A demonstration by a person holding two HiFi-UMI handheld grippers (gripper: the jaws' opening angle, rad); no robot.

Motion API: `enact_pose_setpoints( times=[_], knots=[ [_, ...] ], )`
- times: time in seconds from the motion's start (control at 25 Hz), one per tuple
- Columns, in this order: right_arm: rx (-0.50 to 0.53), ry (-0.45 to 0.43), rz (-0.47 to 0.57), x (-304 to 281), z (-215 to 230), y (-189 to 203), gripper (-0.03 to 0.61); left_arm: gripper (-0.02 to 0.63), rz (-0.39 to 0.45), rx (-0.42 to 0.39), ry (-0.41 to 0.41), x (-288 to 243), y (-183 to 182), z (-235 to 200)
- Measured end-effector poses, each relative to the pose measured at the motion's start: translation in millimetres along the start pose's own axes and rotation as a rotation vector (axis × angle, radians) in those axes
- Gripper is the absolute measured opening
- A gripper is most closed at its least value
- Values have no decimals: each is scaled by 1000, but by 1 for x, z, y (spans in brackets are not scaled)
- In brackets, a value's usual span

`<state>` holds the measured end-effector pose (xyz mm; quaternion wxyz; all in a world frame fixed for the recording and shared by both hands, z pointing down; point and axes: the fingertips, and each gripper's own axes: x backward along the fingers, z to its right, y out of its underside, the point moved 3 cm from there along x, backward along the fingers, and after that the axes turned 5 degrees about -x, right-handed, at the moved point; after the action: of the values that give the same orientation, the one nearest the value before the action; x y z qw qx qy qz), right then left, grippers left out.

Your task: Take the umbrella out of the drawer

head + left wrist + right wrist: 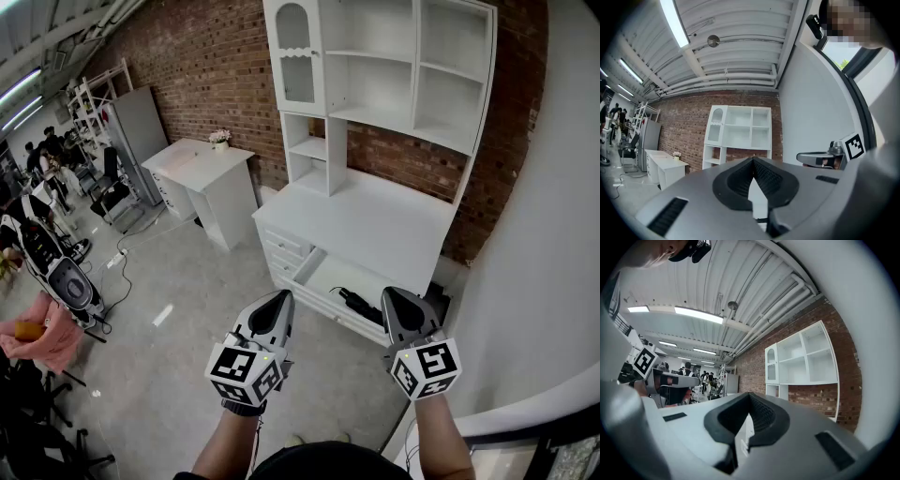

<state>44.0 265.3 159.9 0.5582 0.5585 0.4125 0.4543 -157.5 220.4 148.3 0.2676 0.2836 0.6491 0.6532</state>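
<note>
A black folded umbrella (356, 303) lies in the open top drawer (310, 266) of the white cabinet (366, 223) by the brick wall. Both grippers are held level in front of me, short of the drawer and apart from it. The left gripper (281, 296) is shut, its jaws meeting at the tip with nothing between them (753, 161). Just right of the umbrella in the head view, the right gripper (390, 294) is shut and empty too (749, 395). Each gripper view looks over the cabinet's hutch; neither shows the umbrella.
A white hutch with open shelves (375, 75) stands on the cabinet. A white desk (202, 167) with a flower pot (220, 139) is to the left, and a white curved wall (548, 234) at the right. People and equipment (61, 272) fill the far left floor.
</note>
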Motion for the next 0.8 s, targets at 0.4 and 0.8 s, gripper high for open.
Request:
enact_pose_setpoints(
  times=[0.4,0.8],
  knots=[
    [-28,-18,23,7,14,-5,3,6,3,-17,-16,-10,-4,7],
    [-88,-45,29,17,40,8,3,6,-16,-28,-31,-24,8,20]
  ],
)
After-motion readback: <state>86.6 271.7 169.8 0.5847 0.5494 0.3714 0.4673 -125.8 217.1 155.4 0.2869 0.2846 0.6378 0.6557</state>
